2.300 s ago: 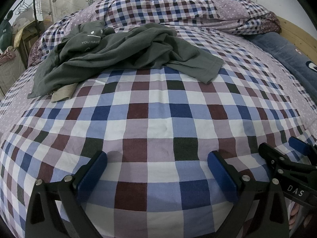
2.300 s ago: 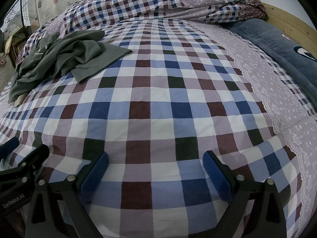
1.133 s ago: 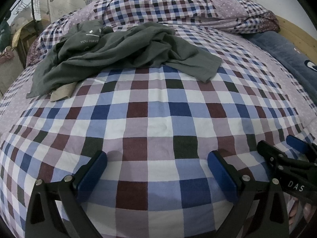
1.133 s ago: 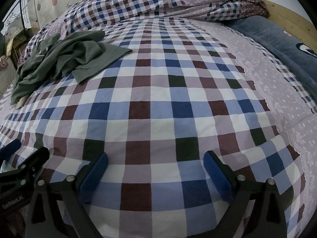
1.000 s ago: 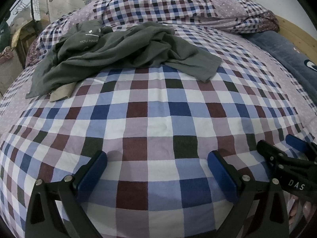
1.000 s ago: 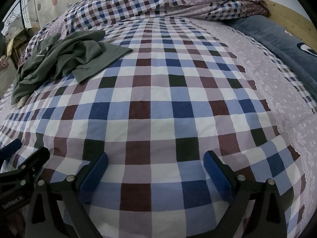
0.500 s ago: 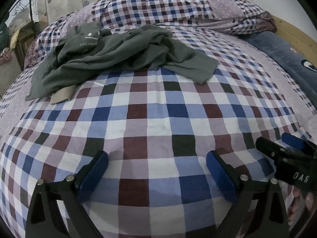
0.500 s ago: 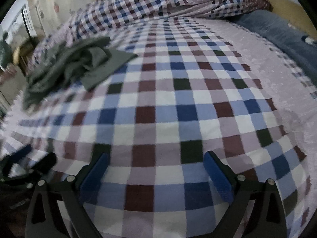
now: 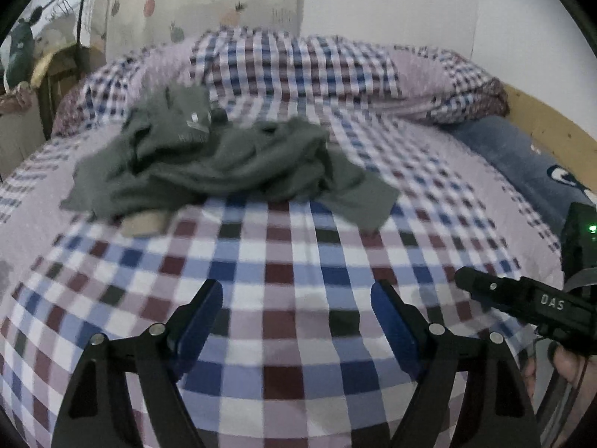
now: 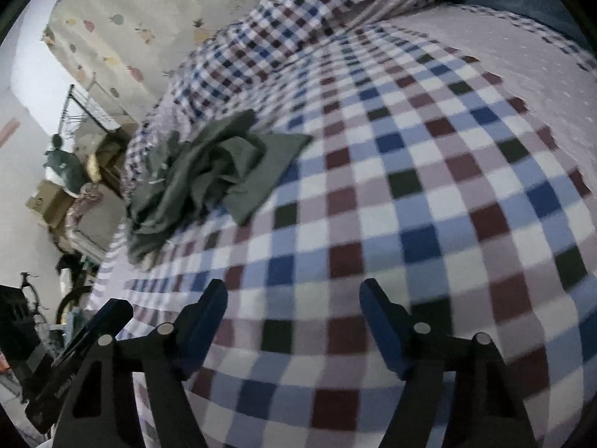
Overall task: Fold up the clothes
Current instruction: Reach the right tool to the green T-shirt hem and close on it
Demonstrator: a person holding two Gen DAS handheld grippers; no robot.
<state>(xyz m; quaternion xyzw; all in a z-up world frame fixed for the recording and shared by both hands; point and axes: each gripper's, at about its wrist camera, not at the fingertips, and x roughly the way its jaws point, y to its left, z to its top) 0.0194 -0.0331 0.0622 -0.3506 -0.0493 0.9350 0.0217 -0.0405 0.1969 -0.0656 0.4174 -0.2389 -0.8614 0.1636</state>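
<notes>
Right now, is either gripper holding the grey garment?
No: both the left gripper and right gripper are open, short of the crumpled grey garment.

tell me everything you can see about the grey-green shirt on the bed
The grey-green shirt lies crumpled in a loose heap on the checked bedspread, far from both open claws and touched by neither. It looks like soft, matte knit fabric, bunched into folds, with one flat flap spread toward the right. Small pale print shows near its top, too blurred to read. A beige piece pokes out under its near edge. The folded quilt lies just behind it.
</notes>
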